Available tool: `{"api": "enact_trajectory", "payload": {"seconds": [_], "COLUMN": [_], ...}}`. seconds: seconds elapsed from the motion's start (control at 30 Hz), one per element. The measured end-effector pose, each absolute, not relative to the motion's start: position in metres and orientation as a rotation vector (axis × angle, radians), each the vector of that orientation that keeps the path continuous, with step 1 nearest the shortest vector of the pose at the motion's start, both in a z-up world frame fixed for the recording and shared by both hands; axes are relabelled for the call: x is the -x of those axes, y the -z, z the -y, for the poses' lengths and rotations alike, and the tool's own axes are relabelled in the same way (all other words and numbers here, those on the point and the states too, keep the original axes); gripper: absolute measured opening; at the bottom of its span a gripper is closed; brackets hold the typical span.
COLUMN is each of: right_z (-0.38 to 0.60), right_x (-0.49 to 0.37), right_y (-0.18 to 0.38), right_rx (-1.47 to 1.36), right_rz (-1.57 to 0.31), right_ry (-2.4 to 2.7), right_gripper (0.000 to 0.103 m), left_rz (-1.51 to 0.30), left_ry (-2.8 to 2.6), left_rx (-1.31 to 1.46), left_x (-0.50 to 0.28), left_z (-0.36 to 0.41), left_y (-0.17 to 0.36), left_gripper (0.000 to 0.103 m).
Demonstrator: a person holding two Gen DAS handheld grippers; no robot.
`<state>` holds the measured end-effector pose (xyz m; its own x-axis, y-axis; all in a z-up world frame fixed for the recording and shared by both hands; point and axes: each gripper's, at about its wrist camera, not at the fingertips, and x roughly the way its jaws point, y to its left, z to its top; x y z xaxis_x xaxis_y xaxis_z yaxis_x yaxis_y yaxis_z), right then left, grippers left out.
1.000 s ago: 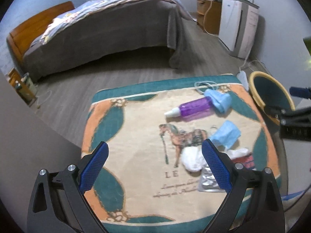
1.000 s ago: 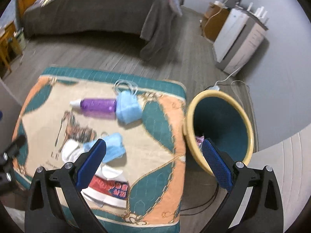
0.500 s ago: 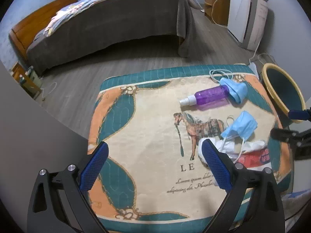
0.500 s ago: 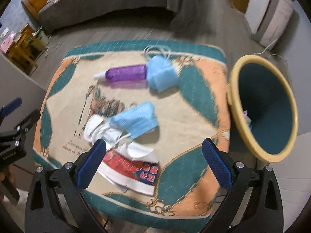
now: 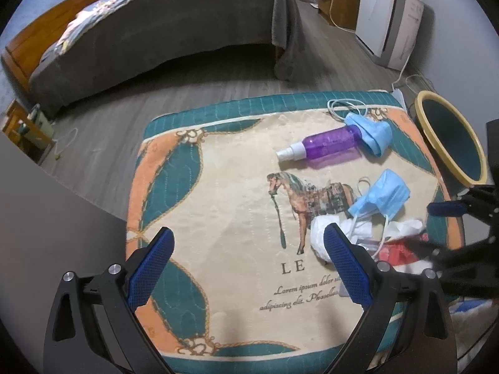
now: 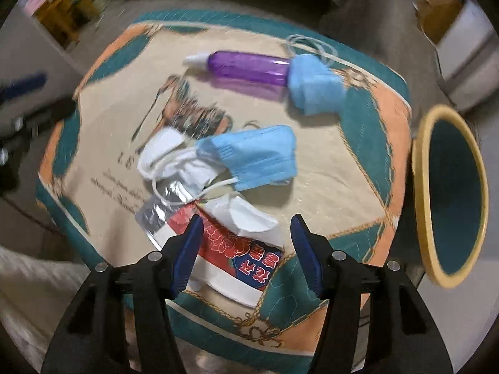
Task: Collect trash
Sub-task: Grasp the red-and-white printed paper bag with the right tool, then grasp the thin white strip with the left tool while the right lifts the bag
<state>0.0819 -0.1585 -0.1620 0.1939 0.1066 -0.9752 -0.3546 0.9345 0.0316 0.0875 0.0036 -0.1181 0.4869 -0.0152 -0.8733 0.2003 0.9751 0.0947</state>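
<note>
Trash lies on a horse-print cushion (image 5: 218,187): a purple spray bottle (image 6: 246,65), two blue face masks (image 6: 259,155) (image 6: 315,87), white tissue (image 6: 165,152), a foil blister (image 6: 162,205) and a red and white wrapper (image 6: 237,255) under crumpled white paper (image 6: 249,218). My right gripper (image 6: 246,221) points down at the wrapper. Its jaws are closing, with the paper and wrapper between them, and the pads are not pressing on either. My left gripper (image 5: 248,232) is open and holds nothing above the cushion's near left part. A yellow-rimmed teal bin (image 6: 452,193) stands just right of the cushion.
A bed (image 5: 171,25) with a grey cover stands across the wooden floor. At the back right are a white appliance (image 5: 389,15) and a wooden cabinet (image 5: 340,0). White cable (image 5: 411,81) trails behind the bin. A grey surface (image 5: 46,218) borders the cushion's left.
My right gripper has dropped toward the wrapper pile at the cushion's near edge and its jaws have narrowed. My left gripper has sunk slightly and tipped downward, still open.
</note>
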Motion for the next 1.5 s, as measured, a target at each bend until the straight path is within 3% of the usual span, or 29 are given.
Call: {"api": "enact_trajectory", "payload": {"seconds": [0.07, 0.13, 0.2, 0.47, 0.57, 0.73, 0.83, 1.2, 1.5], "right_z": [0.152, 0.152, 0.154, 0.182, 0.189, 0.196, 0.198, 0.217, 0.234], "right_x": [-0.082, -0.085, -0.087, -0.092, -0.098, -0.103, -0.106, -0.11, -0.109], "right_y": [0.171, 0.175, 0.17, 0.151, 0.144, 0.146, 0.148, 0.134, 0.082], "right_rx": [0.289, 0.31, 0.31, 0.184, 0.165, 0.146, 0.138, 0.067, 0.014], "right_rz": [-1.347, -1.353, -1.332, -1.316, -1.297, -1.295, -1.298, -1.262, -1.082], "right_ry": [-0.33, -0.348, -0.362, -0.327, -0.297, -0.276, -0.271, -0.229, -0.18], "right_gripper": [0.053, 0.04, 0.018, 0.017, 0.017, 0.017, 0.017, 0.017, 0.017], "left_rz": [-1.055, -1.068, -1.081, -1.145, -1.171, -1.236, -1.221, -1.159, -0.955], "left_ry": [0.14, 0.156, 0.167, 0.268, 0.309, 0.349, 0.363, 0.354, 0.357], "left_rx": [-0.205, -0.216, -0.232, -0.295, -0.31, -0.281, -0.297, -0.263, -0.17], "left_x": [-0.088, -0.089, -0.089, -0.092, -0.093, -0.096, -0.094, -0.087, -0.094], "left_z": [0.0, 0.005, 0.01, 0.041, 0.056, 0.063, 0.067, 0.056, 0.048], "left_y": [0.12, 0.125, 0.131, 0.171, 0.184, 0.202, 0.199, 0.178, 0.113], "left_gripper": [0.096, 0.096, 0.096, 0.092, 0.076, 0.026, 0.012, 0.008, 0.007]}}
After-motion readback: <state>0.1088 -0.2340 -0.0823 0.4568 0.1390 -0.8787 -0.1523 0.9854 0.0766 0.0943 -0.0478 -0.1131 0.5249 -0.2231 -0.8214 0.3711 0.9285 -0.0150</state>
